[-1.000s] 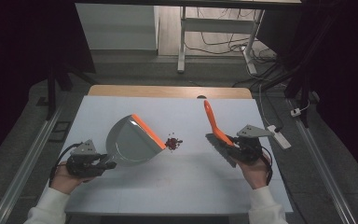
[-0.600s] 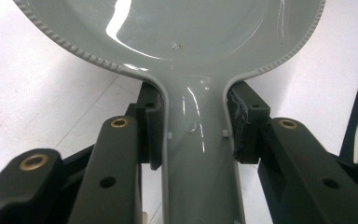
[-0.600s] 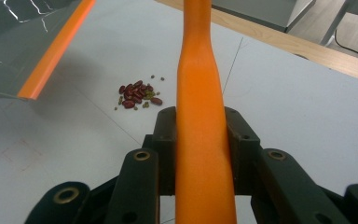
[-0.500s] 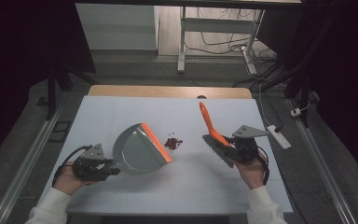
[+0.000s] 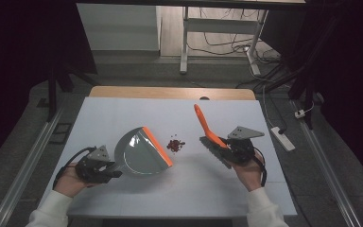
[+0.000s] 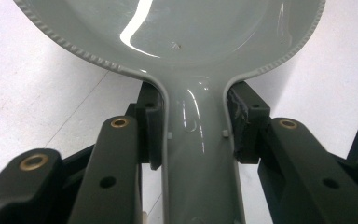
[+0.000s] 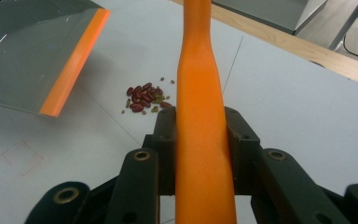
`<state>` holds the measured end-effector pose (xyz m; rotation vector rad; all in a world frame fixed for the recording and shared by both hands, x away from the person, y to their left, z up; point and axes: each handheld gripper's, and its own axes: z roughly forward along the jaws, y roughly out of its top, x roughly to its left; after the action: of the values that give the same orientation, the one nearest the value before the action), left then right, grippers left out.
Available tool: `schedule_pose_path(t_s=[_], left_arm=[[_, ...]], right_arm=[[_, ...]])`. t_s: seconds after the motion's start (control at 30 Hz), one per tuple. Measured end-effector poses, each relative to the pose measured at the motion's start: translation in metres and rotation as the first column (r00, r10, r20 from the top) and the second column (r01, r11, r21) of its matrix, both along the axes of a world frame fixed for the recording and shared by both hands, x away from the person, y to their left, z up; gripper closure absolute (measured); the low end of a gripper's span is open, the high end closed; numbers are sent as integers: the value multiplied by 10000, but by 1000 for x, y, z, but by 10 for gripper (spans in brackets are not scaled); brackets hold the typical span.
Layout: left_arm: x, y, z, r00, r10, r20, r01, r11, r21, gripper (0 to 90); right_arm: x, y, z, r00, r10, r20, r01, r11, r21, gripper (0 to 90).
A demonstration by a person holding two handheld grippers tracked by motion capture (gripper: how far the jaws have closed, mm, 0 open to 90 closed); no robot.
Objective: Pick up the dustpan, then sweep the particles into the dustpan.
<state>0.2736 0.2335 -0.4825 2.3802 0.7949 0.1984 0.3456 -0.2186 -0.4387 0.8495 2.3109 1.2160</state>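
Note:
A grey dustpan (image 5: 139, 152) with an orange lip (image 5: 157, 146) rests on the white table, its mouth facing right. My left gripper (image 5: 105, 169) is shut on the dustpan's handle (image 6: 198, 149). A small heap of red and green beans (image 5: 175, 144) lies just right of the lip. My right gripper (image 5: 229, 147) is shut on an orange-handled brush (image 5: 207, 128), whose dark bristles (image 5: 215, 152) sit on the table right of the beans. In the right gripper view the brush handle (image 7: 202, 126) runs up between the jaws, with the beans (image 7: 145, 98) and dustpan (image 7: 32, 56) to its left.
The white table (image 5: 123, 116) has a wooden strip (image 5: 170, 92) along its far edge. A white power strip (image 5: 281, 138) lies on the floor to the right. Desk legs and cables (image 5: 217, 42) stand beyond the table.
The dustpan and my left gripper have shifted right and slightly nearer the beans. The brush and my right gripper have moved left toward the beans.

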Motion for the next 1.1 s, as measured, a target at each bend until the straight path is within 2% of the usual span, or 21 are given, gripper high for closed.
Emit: schedule_pose_path(t_s=[0.17, 0.33, 0.63, 0.87, 1.1], left_arm=[[3, 1, 0, 9999, 54, -120, -55, 10000, -3, 622], [5, -2, -2, 9997, -25, -228, 26, 10000, 56, 622], [8, -4, -3, 9992, -110, -379, 116, 9998, 167, 622], [11, -8, -6, 9982, -241, -557, 255, 9994, 243, 622], [17, -16, -10, 9959, -446, -788, 474, 9983, 339, 622]], right_arm=[[6, 8, 2, 9998, 84, 155, -84, 10000, -52, 703], [14, 17, 4, 9997, 116, 207, -122, 9995, 298, 703], [30, 38, 7, 9990, 263, 350, -277, 9988, 413, 703], [46, 53, -1, 9994, 326, 145, -331, 9989, 336, 703], [57, 59, -8, 9997, 249, 39, -250, 9993, 266, 703]])
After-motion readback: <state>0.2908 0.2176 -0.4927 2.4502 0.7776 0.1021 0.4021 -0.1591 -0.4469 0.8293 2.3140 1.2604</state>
